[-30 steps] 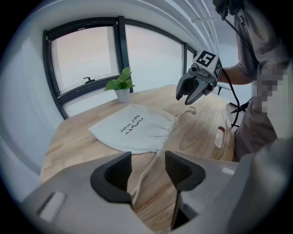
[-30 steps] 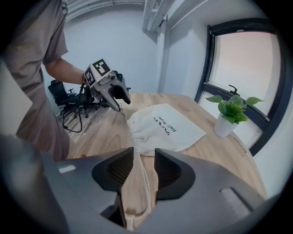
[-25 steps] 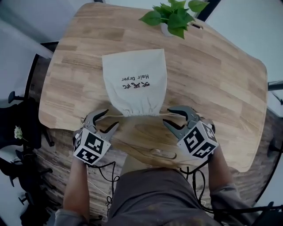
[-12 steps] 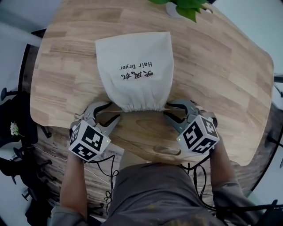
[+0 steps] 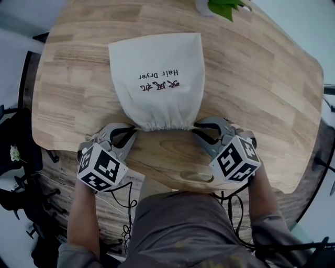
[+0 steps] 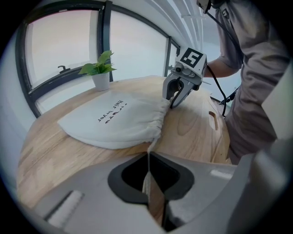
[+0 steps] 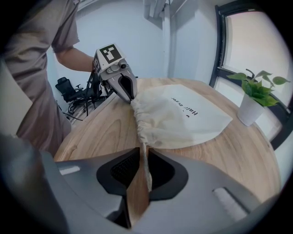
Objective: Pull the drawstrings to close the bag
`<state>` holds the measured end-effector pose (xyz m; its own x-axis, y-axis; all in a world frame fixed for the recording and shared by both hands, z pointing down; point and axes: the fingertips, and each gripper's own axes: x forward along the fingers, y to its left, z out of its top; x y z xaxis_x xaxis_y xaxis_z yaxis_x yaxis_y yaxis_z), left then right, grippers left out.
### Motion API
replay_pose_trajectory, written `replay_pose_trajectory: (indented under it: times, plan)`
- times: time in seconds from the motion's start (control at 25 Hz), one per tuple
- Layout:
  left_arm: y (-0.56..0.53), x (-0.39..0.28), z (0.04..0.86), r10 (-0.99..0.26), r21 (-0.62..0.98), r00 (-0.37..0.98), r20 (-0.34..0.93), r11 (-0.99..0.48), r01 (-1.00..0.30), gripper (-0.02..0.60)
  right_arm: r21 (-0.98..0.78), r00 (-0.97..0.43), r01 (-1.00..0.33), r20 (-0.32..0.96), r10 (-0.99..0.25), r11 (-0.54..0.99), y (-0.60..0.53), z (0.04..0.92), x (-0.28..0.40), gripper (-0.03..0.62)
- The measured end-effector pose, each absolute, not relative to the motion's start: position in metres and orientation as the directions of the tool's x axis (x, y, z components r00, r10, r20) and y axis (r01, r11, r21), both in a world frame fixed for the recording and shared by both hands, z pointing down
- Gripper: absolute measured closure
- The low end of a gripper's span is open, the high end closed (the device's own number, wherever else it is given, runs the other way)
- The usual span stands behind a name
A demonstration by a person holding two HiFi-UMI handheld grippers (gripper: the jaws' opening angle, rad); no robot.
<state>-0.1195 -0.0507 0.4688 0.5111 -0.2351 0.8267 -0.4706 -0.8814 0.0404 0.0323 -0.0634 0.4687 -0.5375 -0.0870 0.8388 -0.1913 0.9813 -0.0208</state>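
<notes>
The bag [image 5: 157, 78] lies flat in the middle of the table [image 5: 272, 94]. Its closed end points to 12 o'clock and its gathered mouth [image 5: 159, 125] to 6 o'clock, toward the person. The mouth is puckered but not yet drawn fully tight.

The left drawstring [image 6: 151, 146] leaves the mouth at 9 o'clock and runs straight into the left gripper [image 6: 149, 156], whose jaws are pressed together on it. The right drawstring [image 7: 144, 160] leaves at 3 o'clock and passes between the jaws of the right gripper [image 7: 143, 151]. Those jaws have just been closing and now look nipped on the cord.

To do the pull well, I judge both pinches should be firm before any motion. The left hand should then go toward 9 o'clock and the right toward 3 o'clock, evenly and low over the wood, so the bag stays put and the cloth gathers to the centre.

A potted plant [image 5: 225, 8] stands at 1 o'clock on the far edge, well clear. A slot cut in the tabletop [image 5: 194, 178] lies at 5 o'clock near the right hand. Cables [image 5: 125, 209] hang below the near edge. Nothing blocks either sideways path.
</notes>
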Motion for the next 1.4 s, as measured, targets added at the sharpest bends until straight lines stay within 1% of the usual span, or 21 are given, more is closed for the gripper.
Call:
replay_pose_trajectory:
  times: [0.08,0.2,0.68,0.8,1.16,1.32,1.4]
  plan:
    - [-0.05,-0.119,0.469,-0.229,0.031,0.499,0.836,-0.888,-0.46,0.571,-0.03,-0.538,-0.211,0.838,-0.09,0.977,-0.065,0.469,0.033,0.55]
    - [-0.052,-0.123,0.47,-0.235,0.021,0.485,0.842,-0.885,-0.466,0.575,-0.059,-0.543,-0.248,0.835,-0.088,0.967,-0.067,0.469,0.035,0.557]
    - [-0.046,-0.155,0.469,-0.264,0.1,0.492,0.83,-0.797,-0.595,0.577,-0.073,-0.536,-0.246,0.841,-0.073,0.967,-0.061,0.468,0.067,0.557]
    - [-0.04,-0.163,0.469,-0.271,0.108,0.493,0.827,-0.784,-0.611,0.577,-0.073,-0.536,-0.242,0.841,-0.071,0.968,-0.055,0.468,0.07,0.557]
    - [-0.032,-0.169,0.471,-0.275,0.103,0.489,0.828,-0.783,-0.614,0.577,-0.068,-0.53,-0.254,0.844,-0.08,0.965,-0.051,0.47,0.079,0.557]
    - [-0.032,-0.161,0.472,-0.268,0.05,0.458,0.847,-0.819,-0.571,0.575,-0.061,-0.515,-0.27,0.853,-0.091,0.961,-0.053,0.47,0.078,0.557]
    - [-0.032,-0.155,0.473,-0.283,0.0,0.43,0.857,-0.836,-0.549,0.569,-0.041,-0.498,-0.261,0.862,-0.098,0.964,-0.05,0.472,0.078,0.551]
